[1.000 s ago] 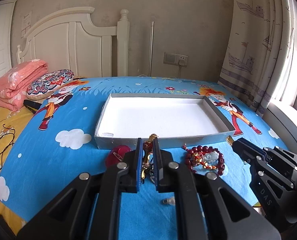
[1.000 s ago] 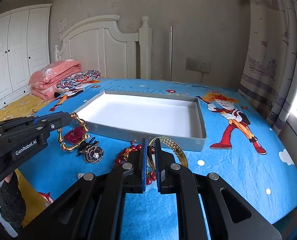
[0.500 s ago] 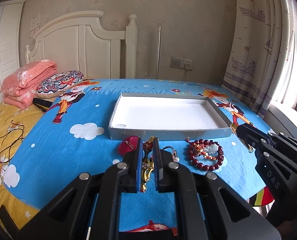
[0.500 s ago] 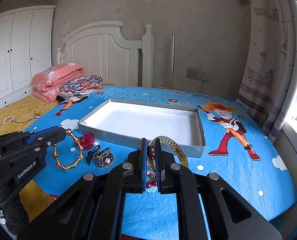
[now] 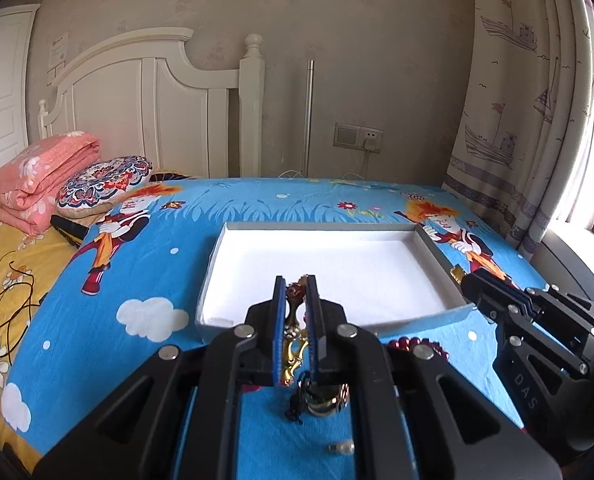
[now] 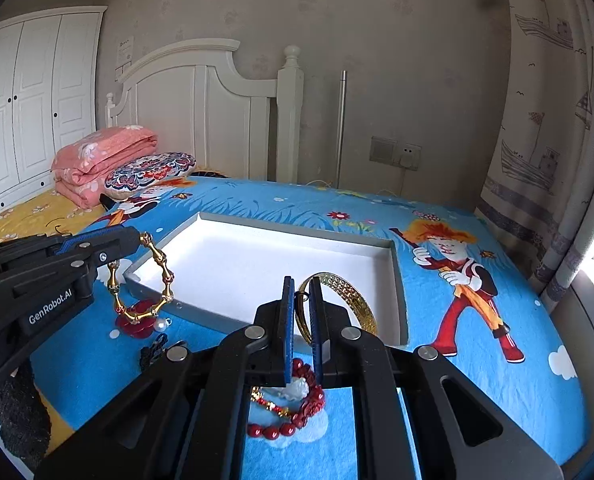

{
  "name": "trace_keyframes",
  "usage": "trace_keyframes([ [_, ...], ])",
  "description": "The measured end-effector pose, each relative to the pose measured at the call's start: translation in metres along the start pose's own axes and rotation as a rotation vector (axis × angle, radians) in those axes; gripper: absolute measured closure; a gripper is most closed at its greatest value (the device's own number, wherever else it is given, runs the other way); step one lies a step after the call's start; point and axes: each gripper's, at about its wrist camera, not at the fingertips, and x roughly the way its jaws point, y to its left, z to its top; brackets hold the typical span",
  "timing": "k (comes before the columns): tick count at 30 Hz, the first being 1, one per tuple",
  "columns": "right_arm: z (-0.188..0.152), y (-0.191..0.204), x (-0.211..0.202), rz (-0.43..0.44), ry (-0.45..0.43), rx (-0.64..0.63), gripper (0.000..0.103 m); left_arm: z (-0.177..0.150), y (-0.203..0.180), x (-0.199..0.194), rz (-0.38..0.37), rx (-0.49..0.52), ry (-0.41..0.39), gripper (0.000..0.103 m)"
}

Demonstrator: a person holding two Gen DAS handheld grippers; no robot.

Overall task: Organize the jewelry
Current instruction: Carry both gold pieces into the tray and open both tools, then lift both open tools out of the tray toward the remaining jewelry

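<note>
Both our grippers hold bracelets over the near edge of the tray on the bed.

We see the bed (image 5: 145, 280) under its blue cartoon sheet, and on it the grey tray (image 6: 397, 280) with its white bare floor. Our left gripper (image 5: 295, 292) has its jaws clamped on a gold link bracelet (image 6: 153, 276), which hangs above the tray's near left corner (clear of the sheet). Our right gripper (image 6: 300, 292) has its jaws closed on a gold bangle (image 6: 349, 296), held upright over the tray's near right part. Left on the sheet in front of the tray lie a red bead bracelet (image 6: 297, 416), a red pendant (image 6: 137, 322), a small black flower piece (image 6: 153, 350) and, just beside the pendant, a pearl (image 6: 161, 324).
</note>
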Motion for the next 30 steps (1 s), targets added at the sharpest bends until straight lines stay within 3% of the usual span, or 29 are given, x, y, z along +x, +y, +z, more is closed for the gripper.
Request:
trace_keyframes([
  [7,0.037,-0.015,0.075,-0.011,0.077,0.027,0.094,0.061,0.008,0.076,0.033,-0.028,0.052,0.094],
  [13,0.050,-0.015,0.124,-0.032,0.147,0.019,0.094,0.058,0.019,0.139,0.079,-0.060,0.162,0.094],
  [18,0.050,-0.018,0.131,-0.038,0.173,0.005,0.089,0.047,0.024,0.150,0.092,-0.048,0.185,0.093],
  [19,0.050,-0.020,0.131,-0.039,0.180,0.009,0.085,0.046,0.023,0.148,0.099,-0.039,0.177,0.091],
  [21,0.048,-0.023,0.131,-0.030,0.192,0.021,0.046,0.044,0.021,0.147,0.104,-0.021,0.171,0.079],
  [22,0.047,-0.023,0.130,-0.032,0.189,0.019,0.039,0.044,0.020,0.147,0.103,-0.020,0.173,0.068],
  [24,0.045,-0.019,0.128,-0.040,0.178,-0.007,0.038,0.043,0.020,0.147,0.108,-0.030,0.177,0.045],
  [27,0.042,-0.016,0.124,-0.042,0.181,-0.024,0.038,0.041,0.018,0.145,0.119,-0.034,0.182,0.044],
  [30,0.042,-0.019,0.118,-0.044,0.173,-0.015,0.038,0.041,0.019,0.138,0.115,-0.037,0.175,0.035],
])
